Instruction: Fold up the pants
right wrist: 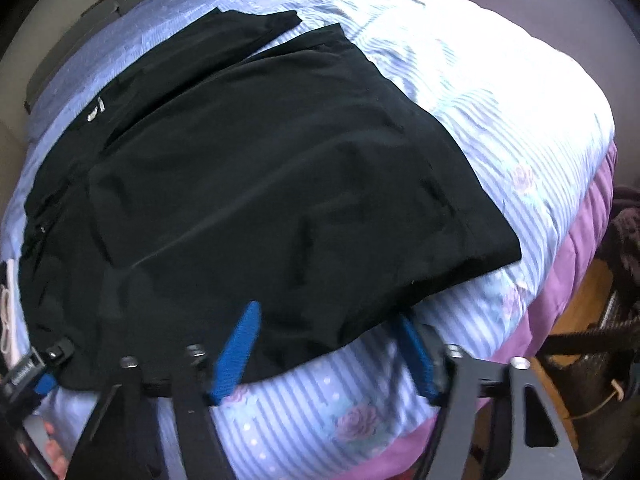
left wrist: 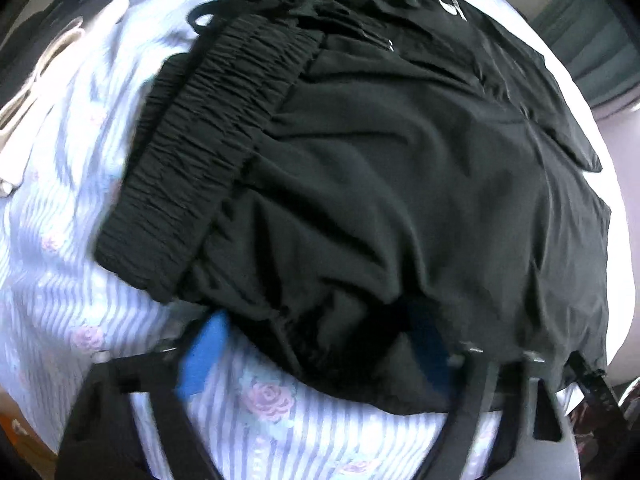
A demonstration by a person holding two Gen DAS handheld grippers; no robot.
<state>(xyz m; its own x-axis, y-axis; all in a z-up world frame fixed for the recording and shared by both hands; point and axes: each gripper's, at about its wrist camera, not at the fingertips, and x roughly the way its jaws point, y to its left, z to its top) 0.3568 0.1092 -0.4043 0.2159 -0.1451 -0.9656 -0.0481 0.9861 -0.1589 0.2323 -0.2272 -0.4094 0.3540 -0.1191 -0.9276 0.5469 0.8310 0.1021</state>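
The black pants (right wrist: 256, 168) lie on the bed (right wrist: 500, 112), spread over its striped, rose-printed cover. They look part-way folded: the two legs run side by side toward twelve o'clock in the right wrist view, and the gathered waistband (left wrist: 192, 168) sits doubled over at about ten o'clock in the left wrist view. The cloth is rumpled near the waist, so I judge at least one more fold and some smoothing is left.

Both tools point steeply down at the near hem. The left hand-held gripper (left wrist: 308, 344) has its blue pads (left wrist: 204, 356) either side of the bunched edge at six o'clock; one pad is buried in dark cloth, and whether they actually pinch it I cannot tell. The right hand-held gripper (right wrist: 324, 348) straddles the hem too, one blue finger lying on the fabric, the other on the bed cover just beside it, so its jaws stand apart with the edge between them.

A pale garment (left wrist: 60, 92) lies at nine o'clock, apart from the pants.
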